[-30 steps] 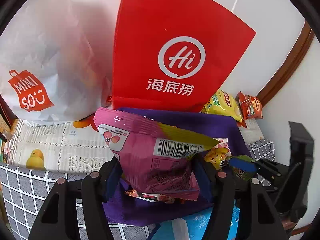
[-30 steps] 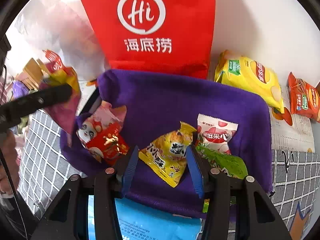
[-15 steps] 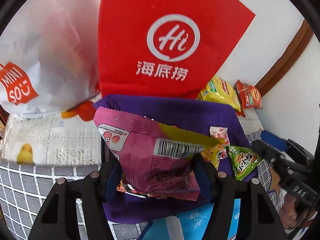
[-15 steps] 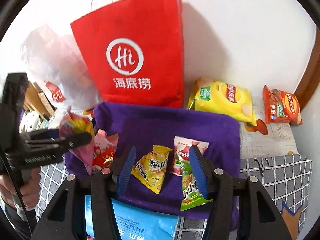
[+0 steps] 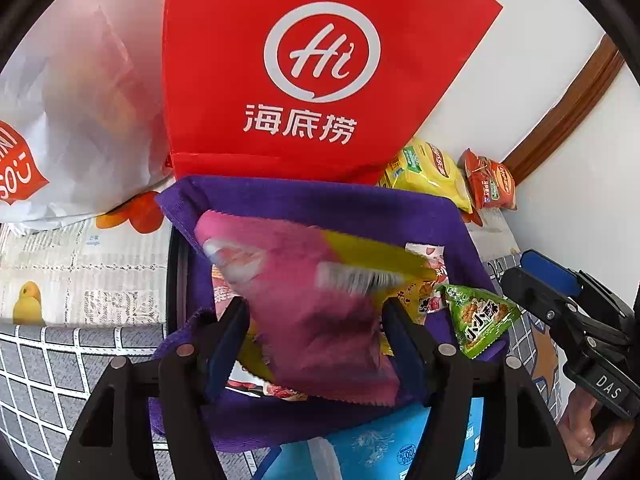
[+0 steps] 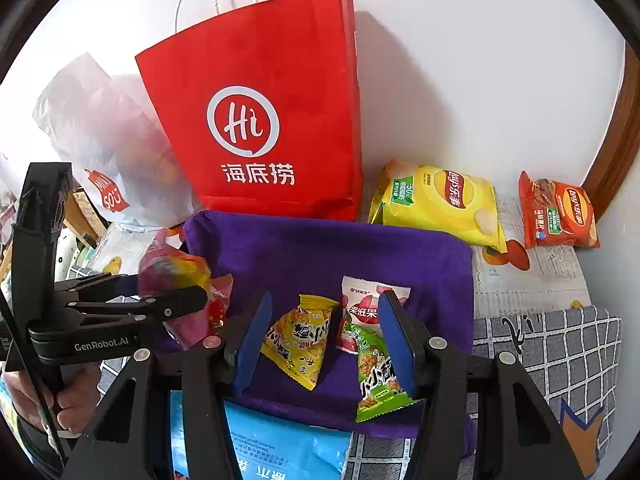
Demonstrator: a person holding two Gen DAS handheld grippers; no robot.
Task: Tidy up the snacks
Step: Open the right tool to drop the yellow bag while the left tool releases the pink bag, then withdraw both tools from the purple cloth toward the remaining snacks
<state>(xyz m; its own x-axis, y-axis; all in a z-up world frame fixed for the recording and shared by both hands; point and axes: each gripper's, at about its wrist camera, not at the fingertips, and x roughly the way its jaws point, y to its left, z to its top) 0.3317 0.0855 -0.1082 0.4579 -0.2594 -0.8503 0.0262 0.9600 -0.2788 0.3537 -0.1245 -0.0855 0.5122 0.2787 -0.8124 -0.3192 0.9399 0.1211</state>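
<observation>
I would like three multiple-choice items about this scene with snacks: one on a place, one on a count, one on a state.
1. Where is the yellow chip bag?
A. on top of the red bag
B. by the wall, to the right of the red bag
C. inside the red bag

2. How many chip bags lie by the wall?
A. one
B. two
C. four

3. How is the red bag?
A. standing upright
B. lying flat
C. folded up

Answers: 1 B, as it lies at the foot of the wall beside the red bag; 2 B, the yellow chip bag and the orange chip bag; 3 A, its face rises against the wall with the handles on top.
</observation>
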